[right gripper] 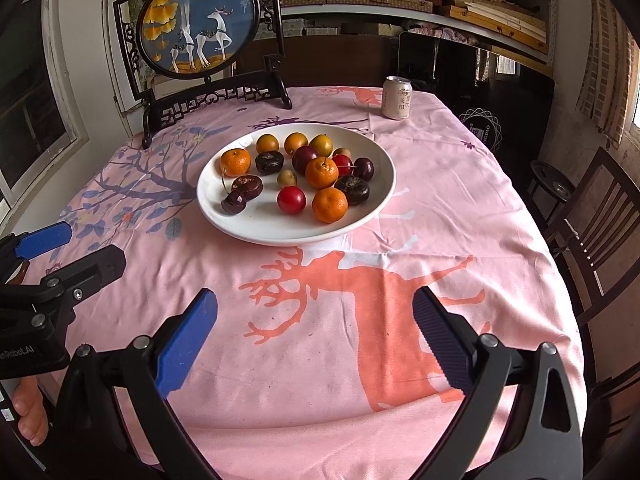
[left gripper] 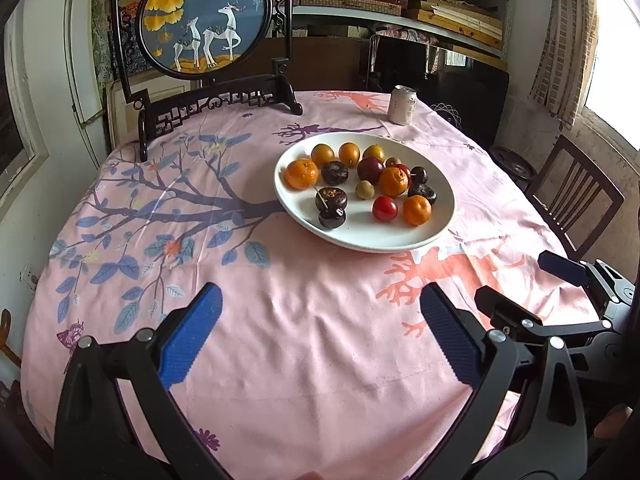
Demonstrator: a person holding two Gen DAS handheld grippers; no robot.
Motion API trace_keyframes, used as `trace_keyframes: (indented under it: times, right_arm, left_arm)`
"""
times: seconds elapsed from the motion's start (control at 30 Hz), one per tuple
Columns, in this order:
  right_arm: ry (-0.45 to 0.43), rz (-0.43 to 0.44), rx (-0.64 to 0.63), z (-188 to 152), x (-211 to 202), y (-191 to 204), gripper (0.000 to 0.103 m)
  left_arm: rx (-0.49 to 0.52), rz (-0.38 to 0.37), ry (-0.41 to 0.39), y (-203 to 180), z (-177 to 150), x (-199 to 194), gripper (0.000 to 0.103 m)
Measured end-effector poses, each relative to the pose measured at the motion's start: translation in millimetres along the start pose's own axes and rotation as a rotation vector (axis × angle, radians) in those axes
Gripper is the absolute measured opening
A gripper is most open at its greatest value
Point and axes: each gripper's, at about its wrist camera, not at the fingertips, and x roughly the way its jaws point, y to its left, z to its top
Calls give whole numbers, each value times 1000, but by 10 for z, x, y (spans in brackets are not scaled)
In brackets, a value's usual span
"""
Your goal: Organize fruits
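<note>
Left gripper [left gripper: 320,336] and right gripper [right gripper: 314,338]: fingers spread wide, nothing between them, both hovering over the pink tablecloth [right gripper: 320,380] on the near side of the white plate [right gripper: 372,204]. All visible fruit lies on the plate: tangerines [right gripper: 329,205], dark cherries [right gripper: 234,202], a red plum [right gripper: 291,199] and what appear to be kumquats [right gripper: 267,143], mixed rather than grouped by kind. No fruit lies off the plate. This fits either gathering completed or sorting pending. A drink can [right gripper: 397,98] stands beyond the plate.

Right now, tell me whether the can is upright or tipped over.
Upright. The can stands on its base on the tablecloth behind the plate, top rim facing up.
</note>
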Motion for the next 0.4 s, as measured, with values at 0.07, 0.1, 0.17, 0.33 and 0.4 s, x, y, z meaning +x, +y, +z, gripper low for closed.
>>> trace_keyframes:
  times: [0.07, 0.1, 0.17, 0.33, 0.4]
  right_arm:
    - [0, 1, 0, 4, 0, -7, 98]
    - [1, 1, 0, 3, -2, -2, 98]
    - [0, 1, 0, 5, 0, -7, 98]
    - [1, 1, 0, 4, -1, -7, 98]
    - [0, 0, 0, 5, -2, -6, 98]
  left_arm:
    - [-8, -1, 6, 13, -6, 8, 101]
    - [-9, -1, 8, 20, -3, 7, 101]
    - [-13, -4, 10, 26, -8, 8, 101]
    - [-13, -5, 11, 34, -7, 8, 101]
    - [-13, -4, 10, 32, -6, 8, 101]
